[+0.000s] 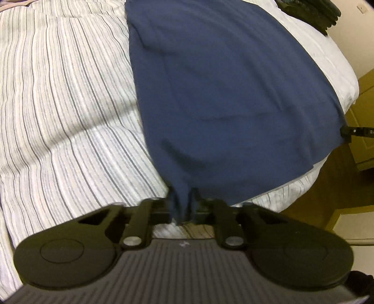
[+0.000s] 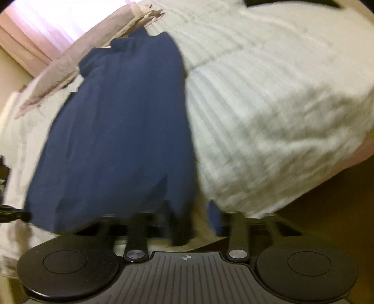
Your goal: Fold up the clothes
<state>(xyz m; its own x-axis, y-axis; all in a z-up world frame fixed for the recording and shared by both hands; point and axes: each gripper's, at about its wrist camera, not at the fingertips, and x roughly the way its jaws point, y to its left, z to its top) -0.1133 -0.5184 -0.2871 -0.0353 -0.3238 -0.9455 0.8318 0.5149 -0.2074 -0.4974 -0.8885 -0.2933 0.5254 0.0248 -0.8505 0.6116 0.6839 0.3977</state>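
Observation:
A navy blue garment (image 1: 233, 93) lies spread across the bed, reaching its near edge. My left gripper (image 1: 182, 208) is shut on the garment's near left corner, and the cloth bunches between the fingers. The right gripper (image 1: 348, 132) shows at the right edge, pinching the garment's other near corner, which is drawn taut toward it. The right wrist view is blurred. There the same garment (image 2: 116, 128) hangs down between the fingers of my right gripper (image 2: 187, 224), which looks shut on a fold of it. The left gripper (image 2: 16, 216) appears at the far left by the cloth's corner.
The bed has a white duvet with grey stripes (image 1: 58, 105). A dark pile of clothes (image 1: 311, 11) sits at the far right corner. Wooden floor (image 1: 327, 187) and a yellowish cabinet (image 1: 367, 105) are beside the bed. A beige blanket (image 2: 58, 77) lies near a pink curtain (image 2: 46, 23).

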